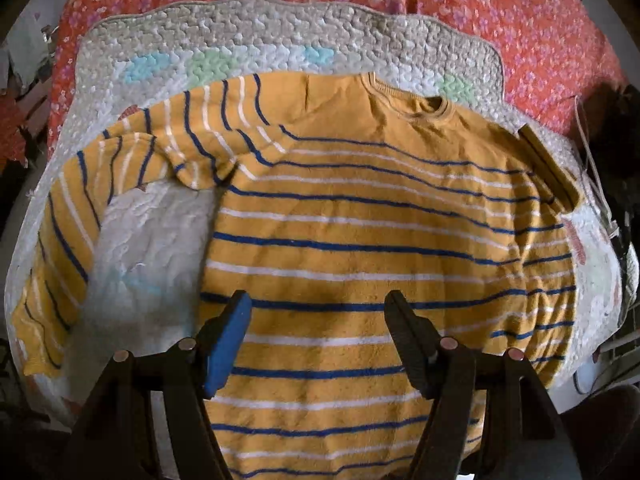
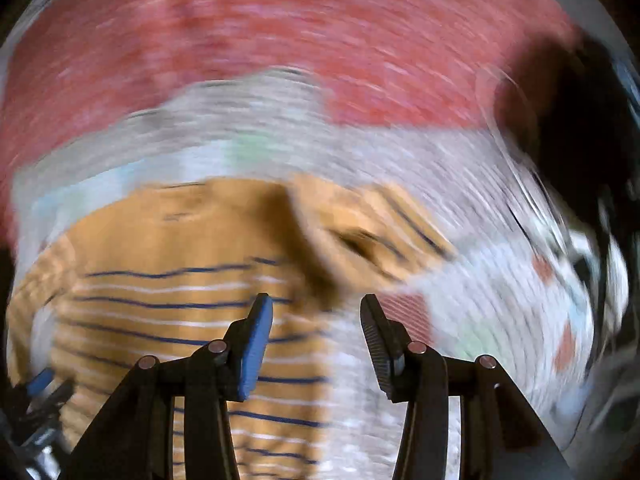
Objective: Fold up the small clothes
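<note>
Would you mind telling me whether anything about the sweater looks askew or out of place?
The striped sweater lies mostly flat on the quilted mat, but its sleeve on the image's left is bent, bunched near the armpit. Both the left tool and the right tool are open and empty.

text: none legible | labels/brands: none legible on striped sweater (image 1: 360, 240) ahead of the jaws | quilted mat (image 1: 280, 40) beyond it: no readable print | right view: blurred
</note>
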### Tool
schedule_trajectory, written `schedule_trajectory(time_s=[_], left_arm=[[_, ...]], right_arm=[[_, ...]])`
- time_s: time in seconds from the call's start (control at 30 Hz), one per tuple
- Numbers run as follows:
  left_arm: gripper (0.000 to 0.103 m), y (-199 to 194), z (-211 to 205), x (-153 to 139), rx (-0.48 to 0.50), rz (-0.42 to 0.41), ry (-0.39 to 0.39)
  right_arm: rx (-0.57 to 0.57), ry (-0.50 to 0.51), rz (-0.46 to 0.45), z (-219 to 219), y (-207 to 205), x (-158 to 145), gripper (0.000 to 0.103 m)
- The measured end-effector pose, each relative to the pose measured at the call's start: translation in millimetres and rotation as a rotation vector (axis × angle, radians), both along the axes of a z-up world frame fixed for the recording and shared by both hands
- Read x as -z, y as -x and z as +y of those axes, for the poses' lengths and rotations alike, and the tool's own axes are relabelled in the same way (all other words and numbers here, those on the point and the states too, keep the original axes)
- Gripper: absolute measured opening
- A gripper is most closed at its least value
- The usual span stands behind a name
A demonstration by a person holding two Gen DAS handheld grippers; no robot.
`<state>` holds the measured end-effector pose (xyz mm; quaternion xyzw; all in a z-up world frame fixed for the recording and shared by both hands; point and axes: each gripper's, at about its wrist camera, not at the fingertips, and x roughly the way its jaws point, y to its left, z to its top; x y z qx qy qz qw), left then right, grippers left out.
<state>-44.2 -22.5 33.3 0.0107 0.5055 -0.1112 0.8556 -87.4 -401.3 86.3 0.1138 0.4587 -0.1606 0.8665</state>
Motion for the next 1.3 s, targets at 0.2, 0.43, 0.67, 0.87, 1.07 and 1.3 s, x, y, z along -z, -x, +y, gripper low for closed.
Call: schedule_trajectory(time_s=[0.2, 0.43, 0.67, 0.87, 1.07, 1.3], left_arm=[[0.068, 2, -27, 13, 0.036, -0.031, -0.055], [0.069, 11, -41, 17, 0.075, -0.079, -0.081], [0.071, 3, -46, 20, 0.068, -0.088, -0.104], [0.071, -6, -38, 16, 0.031, -0.069, -0.064], [0.071, -11, -27, 15, -0.002, -0.04, -0.033], [0.071, -7, -29, 15, 0.011, -0.051, -0.052]], right_arm=[[0.214, -0.239, -0.059, -73, -8, 47, 0.05], [0.464, -0.413, -0.103, -153, -53, 96, 0.05], [0.358, -0.446, -0.151, -144, -93, 104, 0.009], [0.516, -0.138, -0.214, -169, -35, 46, 0.007], [0.716, -0.093, -0.141, -204, 29, 55, 0.012], [0.558, -0.206, -0.158, -139, 56, 47, 0.041]])
